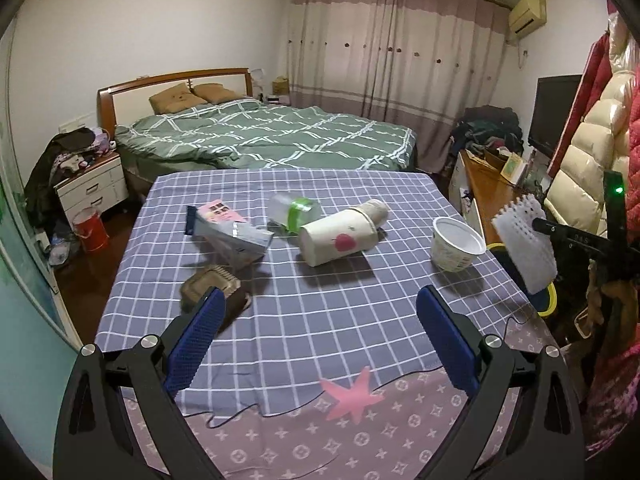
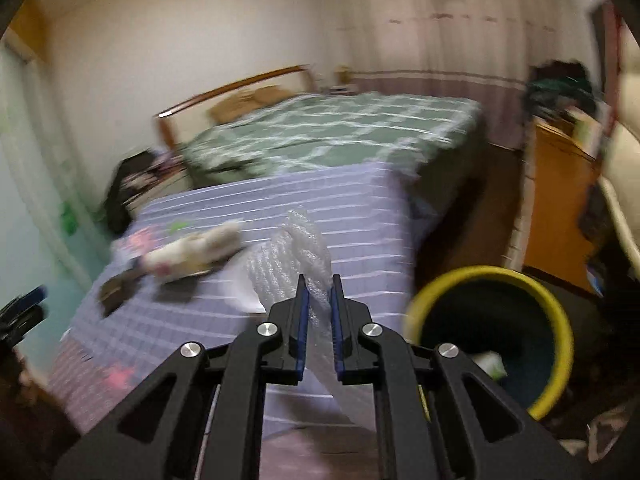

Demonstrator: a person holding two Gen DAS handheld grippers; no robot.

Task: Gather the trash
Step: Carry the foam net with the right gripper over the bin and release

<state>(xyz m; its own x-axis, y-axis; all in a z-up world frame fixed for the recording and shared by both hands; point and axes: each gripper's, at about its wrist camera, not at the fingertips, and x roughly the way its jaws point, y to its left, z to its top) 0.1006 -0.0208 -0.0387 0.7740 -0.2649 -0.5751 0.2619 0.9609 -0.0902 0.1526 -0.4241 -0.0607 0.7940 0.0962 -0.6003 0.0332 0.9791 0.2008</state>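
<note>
The right gripper [image 2: 319, 286] is clenched on a sheet of bubble wrap [image 2: 294, 254], its lower end hidden behind the fingers; this view is smeared by blur. Beside the counter [image 1: 320, 320], a yellow-rimmed bin [image 2: 492, 344] is partly cut off by the gripper, something pale inside it too blurred to name. The left gripper [image 1: 320, 308] hangs released over the checked cloth, its left finger covering part of a brown tray [image 1: 208, 286]. A paper cup [image 1: 340, 238], carton [image 1: 228, 230] and white tub [image 1: 456, 244] lie on the counter.
</note>
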